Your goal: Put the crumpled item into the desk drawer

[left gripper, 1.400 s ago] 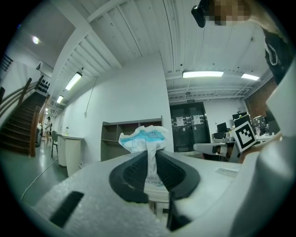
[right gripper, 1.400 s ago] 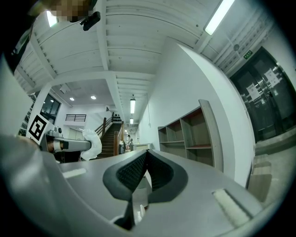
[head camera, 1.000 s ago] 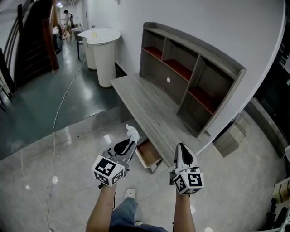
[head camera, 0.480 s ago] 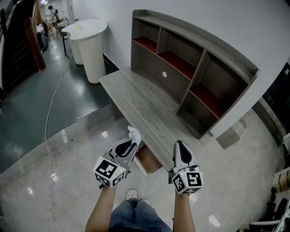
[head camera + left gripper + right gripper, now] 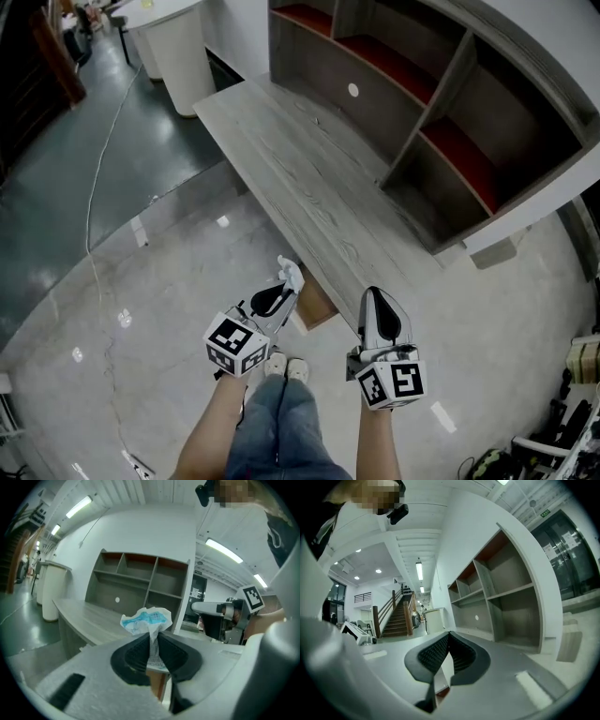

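A crumpled white and blue wrapper (image 5: 290,274) sticks up from my left gripper (image 5: 286,287), which is shut on it. In the left gripper view the wrapper (image 5: 146,619) is pinched between the black pads, and the left gripper (image 5: 153,638) points toward the desk. Just beyond it, an open wooden drawer (image 5: 315,306) juts out from under the front edge of the grey desk (image 5: 300,178). My right gripper (image 5: 374,296) hovers at the desk's edge to the right of the drawer. Its jaws meet at the tips with nothing between them, as the right gripper view shows (image 5: 448,635).
A grey hutch with red-lined shelves (image 5: 441,103) stands on the back of the desk. A white round counter (image 5: 173,42) is at the far left, and a cable (image 5: 92,234) runs over the glossy floor. The person's shoes (image 5: 286,367) are below the grippers.
Both grippers have sunk toward the desk's front edge, and the camera has come closer to the desk. The left gripper keeps its hold on the wrapper. The desk top now hides more of the drawer.
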`<state>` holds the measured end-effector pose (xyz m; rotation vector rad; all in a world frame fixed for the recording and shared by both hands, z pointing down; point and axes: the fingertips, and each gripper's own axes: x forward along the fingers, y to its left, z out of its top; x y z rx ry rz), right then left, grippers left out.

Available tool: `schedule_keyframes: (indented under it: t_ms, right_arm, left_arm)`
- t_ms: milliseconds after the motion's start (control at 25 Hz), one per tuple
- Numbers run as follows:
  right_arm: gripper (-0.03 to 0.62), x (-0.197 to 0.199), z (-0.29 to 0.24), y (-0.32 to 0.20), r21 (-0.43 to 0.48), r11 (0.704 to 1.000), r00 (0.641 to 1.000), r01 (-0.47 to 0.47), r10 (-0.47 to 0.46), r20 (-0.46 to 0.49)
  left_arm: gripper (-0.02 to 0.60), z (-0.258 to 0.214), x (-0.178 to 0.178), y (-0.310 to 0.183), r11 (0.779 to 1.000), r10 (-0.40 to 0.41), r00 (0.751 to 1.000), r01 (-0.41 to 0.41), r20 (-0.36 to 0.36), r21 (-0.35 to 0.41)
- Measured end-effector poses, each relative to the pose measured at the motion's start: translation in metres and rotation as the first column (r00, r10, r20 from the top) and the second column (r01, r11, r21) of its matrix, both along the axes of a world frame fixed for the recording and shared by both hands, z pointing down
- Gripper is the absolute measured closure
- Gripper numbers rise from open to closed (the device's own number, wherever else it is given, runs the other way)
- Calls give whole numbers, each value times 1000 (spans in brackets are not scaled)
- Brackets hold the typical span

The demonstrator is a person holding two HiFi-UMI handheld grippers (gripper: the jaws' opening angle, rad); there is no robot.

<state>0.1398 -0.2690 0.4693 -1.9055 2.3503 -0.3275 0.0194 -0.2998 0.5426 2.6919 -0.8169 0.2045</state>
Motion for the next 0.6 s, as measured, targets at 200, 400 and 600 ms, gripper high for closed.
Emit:
schedule_keyframes:
  t_ms: [200, 400, 600]
  right_arm:
    - [585, -2, 50, 12, -64, 998, 999, 7, -5, 42]
    - [585, -3, 86, 12, -101, 995, 999, 14, -9, 46]
    - [585, 4, 99, 11, -114, 994, 999, 3, 2, 50]
  left_arm:
    - [541, 104, 19, 10, 983, 39, 998, -28, 57, -183]
    - [540, 182, 37, 1, 953, 85, 984, -33, 160, -301]
    - [540, 232, 46, -5, 911, 137, 954, -15, 268, -413]
